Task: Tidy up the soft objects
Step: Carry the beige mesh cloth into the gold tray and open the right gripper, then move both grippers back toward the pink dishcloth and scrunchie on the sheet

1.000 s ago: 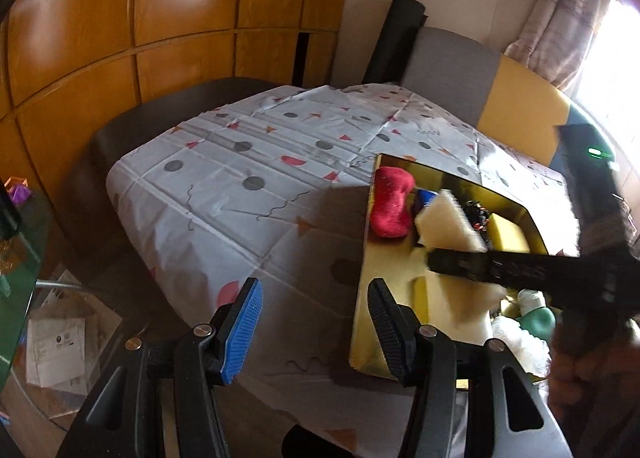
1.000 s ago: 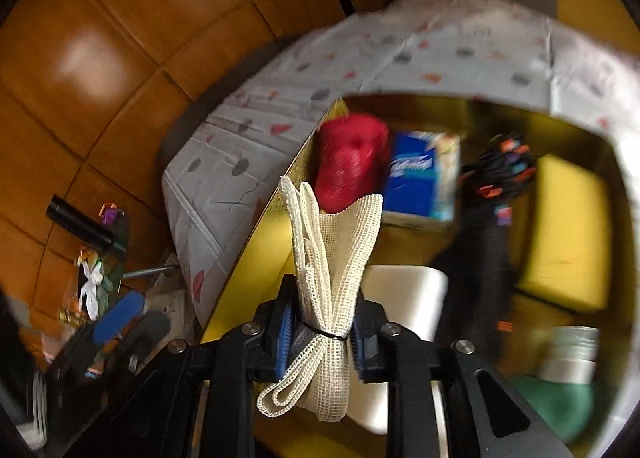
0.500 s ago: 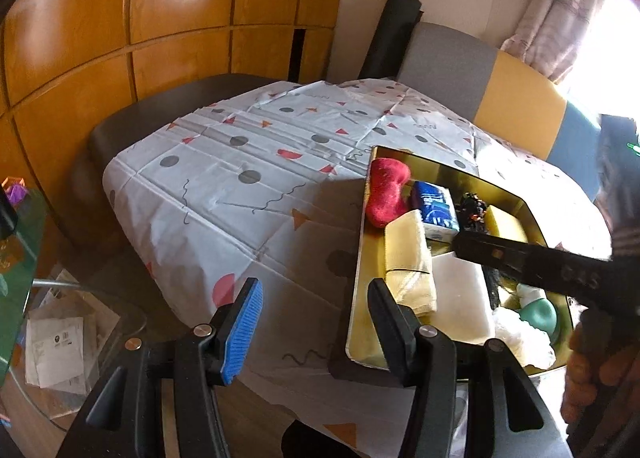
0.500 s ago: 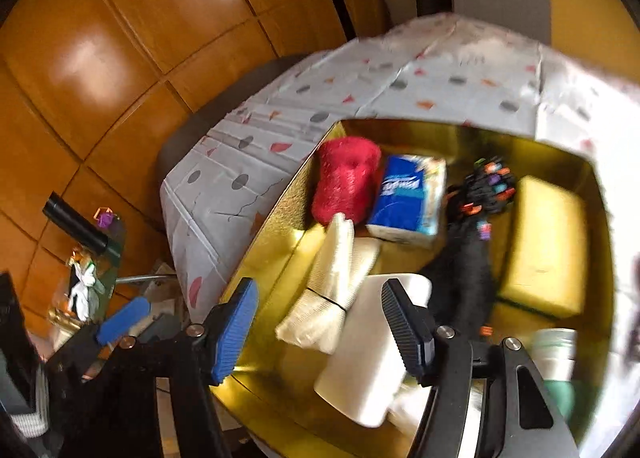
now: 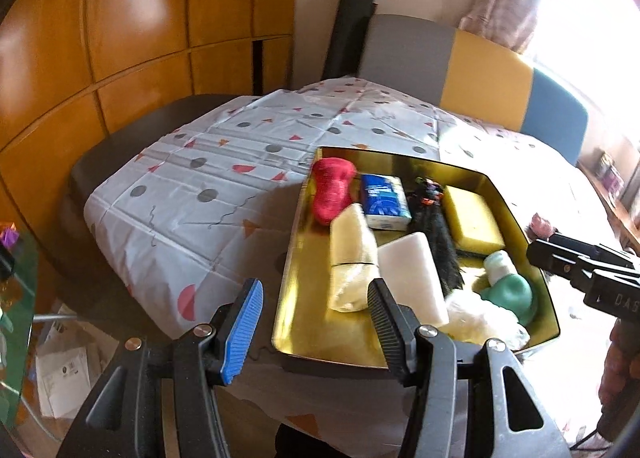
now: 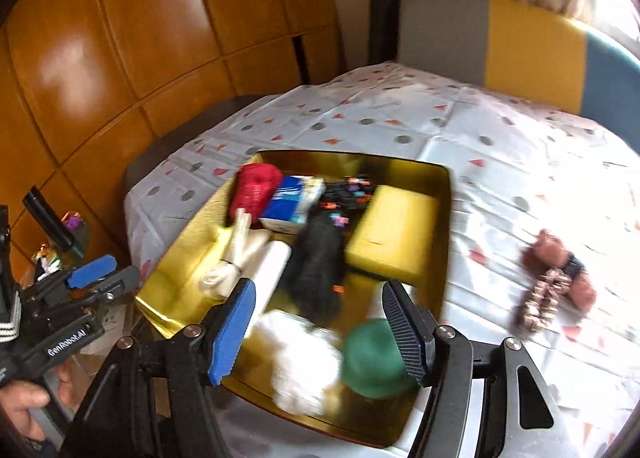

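Both your left gripper [image 5: 316, 322] and right gripper [image 6: 318, 332] stand half open and empty. The brown beaded fabric piece [image 6: 554, 278] lies right of the crowded gold metal tray [image 6: 444, 218]; grabbing tablecloth with it could drag the tray.

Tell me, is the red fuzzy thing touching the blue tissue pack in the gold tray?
Touching. In the right wrist view the red fuzzy thing presses against the blue tissue pack with no tray floor between them, inside the gold tray.
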Available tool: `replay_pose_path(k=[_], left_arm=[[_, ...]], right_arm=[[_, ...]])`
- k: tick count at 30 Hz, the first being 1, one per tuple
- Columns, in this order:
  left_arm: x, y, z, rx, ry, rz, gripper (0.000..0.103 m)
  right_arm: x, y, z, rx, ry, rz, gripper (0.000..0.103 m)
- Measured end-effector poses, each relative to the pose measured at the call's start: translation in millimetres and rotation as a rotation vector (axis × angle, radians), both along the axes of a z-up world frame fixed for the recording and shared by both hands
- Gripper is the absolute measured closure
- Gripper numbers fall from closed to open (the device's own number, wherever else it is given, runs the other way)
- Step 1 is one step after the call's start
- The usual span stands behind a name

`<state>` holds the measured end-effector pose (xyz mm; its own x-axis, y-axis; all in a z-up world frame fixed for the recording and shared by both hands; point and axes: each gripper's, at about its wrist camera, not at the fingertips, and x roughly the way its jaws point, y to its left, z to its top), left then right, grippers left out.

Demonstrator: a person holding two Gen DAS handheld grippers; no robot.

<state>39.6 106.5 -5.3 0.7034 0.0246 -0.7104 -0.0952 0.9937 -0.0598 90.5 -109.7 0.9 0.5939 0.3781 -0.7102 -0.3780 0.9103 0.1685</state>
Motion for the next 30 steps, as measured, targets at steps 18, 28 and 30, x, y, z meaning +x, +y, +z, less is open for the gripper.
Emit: replay_pose_path(k=[18, 28, 30], left_arm=[[-1.8, -54.9, 3.6, 0.067, 0.006, -0.137, 0.048], [1.7, -82.3, 2.0, 0.107, 0.015, -0.195, 0.048], [2.1, -89.4, 1.7, 0.117, 0.013, -0.21, 0.048]], right_arm=[[-13.9, -120.5, -1.9, -0.097, -0.053, -0.24, 0.025], [-16.7, -229.5, -41.1, -0.118, 0.024, -0.537, 0.025], [-14.3, -249.4, -47.2, -0.077, 0.077, -0.605, 0.025]])
